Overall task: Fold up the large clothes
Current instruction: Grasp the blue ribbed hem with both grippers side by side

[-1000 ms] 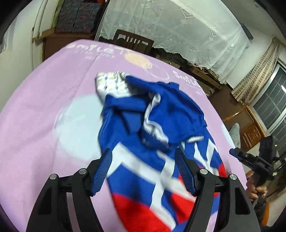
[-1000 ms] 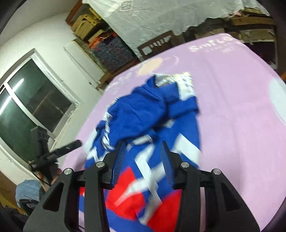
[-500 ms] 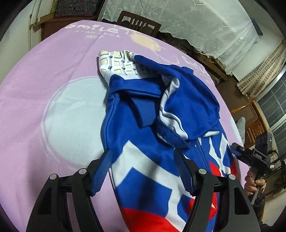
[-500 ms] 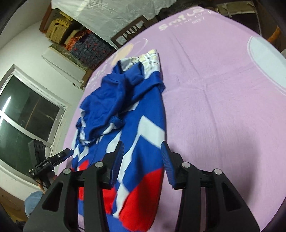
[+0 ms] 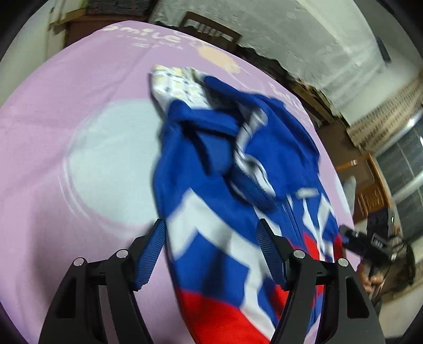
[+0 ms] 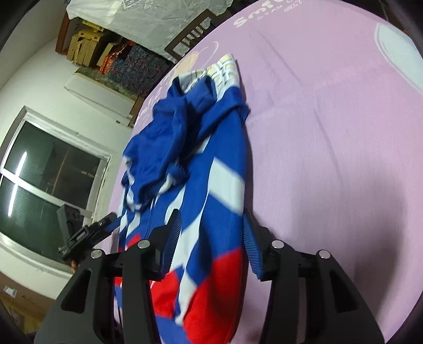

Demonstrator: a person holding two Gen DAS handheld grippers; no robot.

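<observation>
A blue jacket (image 5: 211,172) with white stripes and a red hem lies crumpled lengthwise on the pink sheet (image 5: 66,105). Its white patterned part is at the far end. My left gripper (image 5: 210,225) hovers open over the striped part near the hem, its pads clear of the cloth. In the right wrist view the jacket (image 6: 211,137) runs away from my right gripper (image 6: 210,214). That gripper's jaws are opening over the striped and red end, gripping nothing. Each view shows the other gripper at the sheet's side: the right gripper (image 5: 364,243) and the left gripper (image 6: 90,232).
A wooden chair (image 5: 208,25) stands past the sheet's far edge, under a white lace cloth (image 5: 304,34). Stacked boxes (image 6: 87,50) and a dark window (image 6: 47,180) line the wall. Bare pink sheet (image 6: 330,132) spreads beside the jacket.
Both grippers have sunk closer to the jacket's hem end. The right gripper has rolled and its jaws stand a little wider. The jacket lies as before.
</observation>
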